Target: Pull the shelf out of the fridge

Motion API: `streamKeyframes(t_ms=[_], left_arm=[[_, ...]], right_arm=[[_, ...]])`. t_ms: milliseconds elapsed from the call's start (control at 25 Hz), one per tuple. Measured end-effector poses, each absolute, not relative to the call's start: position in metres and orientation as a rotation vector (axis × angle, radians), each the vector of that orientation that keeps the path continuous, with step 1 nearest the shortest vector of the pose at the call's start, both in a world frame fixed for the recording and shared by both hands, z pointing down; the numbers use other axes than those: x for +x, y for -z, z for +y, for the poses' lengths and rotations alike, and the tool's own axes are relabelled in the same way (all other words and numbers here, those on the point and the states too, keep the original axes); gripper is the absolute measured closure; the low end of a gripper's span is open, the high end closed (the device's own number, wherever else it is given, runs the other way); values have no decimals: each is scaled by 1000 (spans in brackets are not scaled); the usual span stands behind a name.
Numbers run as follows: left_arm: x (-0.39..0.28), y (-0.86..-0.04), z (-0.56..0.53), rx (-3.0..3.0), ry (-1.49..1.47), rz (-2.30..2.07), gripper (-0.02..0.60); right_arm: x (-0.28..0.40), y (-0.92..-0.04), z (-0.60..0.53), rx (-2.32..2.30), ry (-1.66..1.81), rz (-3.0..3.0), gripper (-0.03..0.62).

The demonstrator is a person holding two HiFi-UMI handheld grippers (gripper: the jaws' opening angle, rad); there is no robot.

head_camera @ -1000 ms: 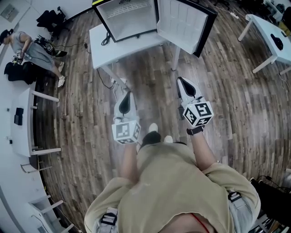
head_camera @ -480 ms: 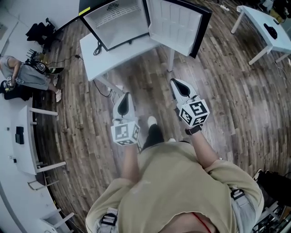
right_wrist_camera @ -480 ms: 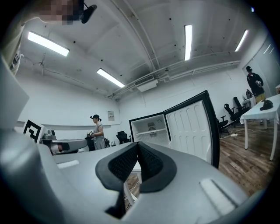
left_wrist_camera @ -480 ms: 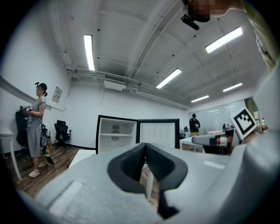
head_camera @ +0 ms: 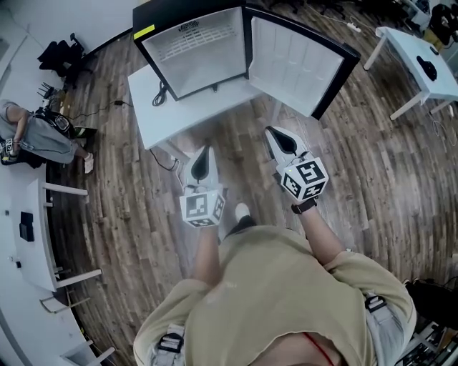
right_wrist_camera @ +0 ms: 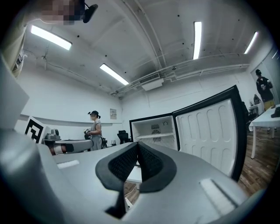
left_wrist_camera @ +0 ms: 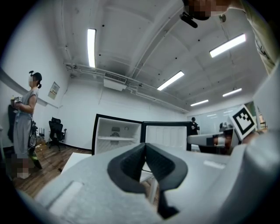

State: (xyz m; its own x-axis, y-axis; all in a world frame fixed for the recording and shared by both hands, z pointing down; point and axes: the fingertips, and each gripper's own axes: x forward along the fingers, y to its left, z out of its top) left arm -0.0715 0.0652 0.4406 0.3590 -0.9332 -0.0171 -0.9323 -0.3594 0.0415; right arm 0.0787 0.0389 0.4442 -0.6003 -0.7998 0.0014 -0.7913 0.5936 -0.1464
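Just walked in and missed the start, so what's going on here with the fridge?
A person stands facing a small fridge on a white table, its door swung open. They hold the left gripper and right gripper out level toward it, both shut and empty, neither touching the fridge. The shelf sits inside, not yet pulled.

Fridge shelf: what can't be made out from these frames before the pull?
- Shelf: its build and how it is seated are too small to tell in both gripper views.
- Fridge lower interior: partly hidden behind the left gripper in the left gripper view and behind the right gripper in the right gripper view.
- Fridge top: cut off by the head view's upper edge.
- Contents, if any: too small to tell in every view.
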Motion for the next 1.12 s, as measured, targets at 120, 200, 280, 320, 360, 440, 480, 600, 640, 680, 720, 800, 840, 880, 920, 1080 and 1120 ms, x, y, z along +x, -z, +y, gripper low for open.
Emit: streamKeyframes(t_ms=[120,200,280,320,360,440,480,600,640,680,720,800,840,880,920,1080,1120], left_arm=[[-91,-440,38,2567,62,-1762,580],[-104,-441,23,2565,64,-1757,580],[-115,-443,12,2565,66,-1745,580],[-120,-444,6,2568,67,-1738,580],[-125,-445,1,2569,68,-1728,580],[-133,-449,-8,2566,73,-1707,580],[-137,-451,-13,2563,78,-1700,580],[-145,-458,-28,2554,90,-1688,580],[-147,-460,-32,2551,92,-1683,580],[-148,-461,-36,2549,95,-1680,580],[-150,-462,-40,2545,99,-1679,580],[-155,-462,-51,2530,117,-1681,580],[-158,-461,-57,2520,130,-1680,580],[-160,-460,-63,2512,143,-1678,580],[-161,-460,-69,2509,152,-1676,580],[-160,-455,-97,2520,134,-1684,580],[-158,-453,-104,2527,121,-1683,580]], right_arm=[[56,-445,12,-1369,206,2758,588],[42,-447,-4,-1367,213,2764,588],[29,-450,-17,-1368,219,2764,588],[22,-451,-24,-1370,222,2762,588],[16,-452,-30,-1373,225,2759,588],[2,-455,-41,-1376,234,2760,588],[-6,-458,-46,-1373,239,2766,588],[-26,-467,-56,-1348,272,2789,588],[-30,-469,-59,-1344,284,2796,588],[-33,-471,-62,-1344,290,2800,588],[-34,-471,-66,-1346,292,2802,588],[-36,-468,-78,-1352,286,2799,588],[-36,-467,-84,-1356,280,2795,588],[-36,-465,-91,-1364,272,2791,588],[-34,-465,-99,-1374,264,2789,588],[-28,-462,-135,-1386,253,2782,588],[-27,-460,-145,-1385,260,2774,588]])
